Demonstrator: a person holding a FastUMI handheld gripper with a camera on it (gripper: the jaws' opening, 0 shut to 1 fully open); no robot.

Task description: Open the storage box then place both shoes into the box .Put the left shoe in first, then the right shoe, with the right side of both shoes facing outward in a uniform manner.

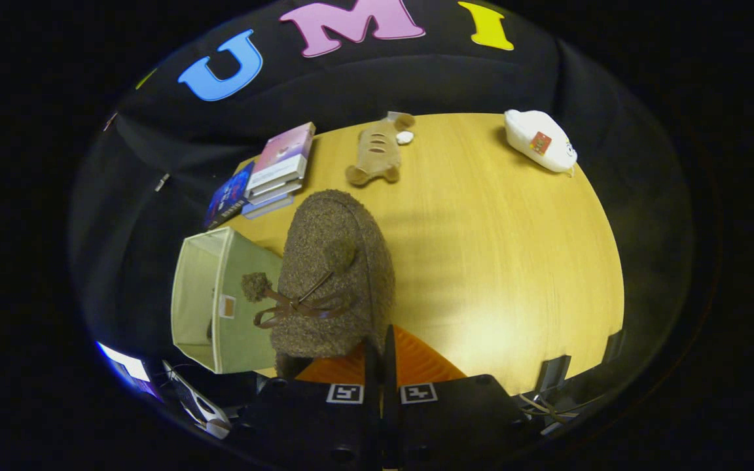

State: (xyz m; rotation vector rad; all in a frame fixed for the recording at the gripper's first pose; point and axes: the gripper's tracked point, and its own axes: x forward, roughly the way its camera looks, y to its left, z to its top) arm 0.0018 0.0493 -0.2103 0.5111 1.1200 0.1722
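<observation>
A brown fuzzy shoe with a leather bow and pom-poms hangs just ahead of my fingers, toe pointing away over the table. My gripper is shut on the shoe's heel rim, the fingers almost touching. The pale green fabric storage box stands to the left of the shoe at the table's left edge. Its right side is hidden behind the shoe. I cannot tell what lies inside it.
On the wooden table, a stack of books sits beyond the box. A tan plush toy lies at the far middle and a white plush toy at the far right.
</observation>
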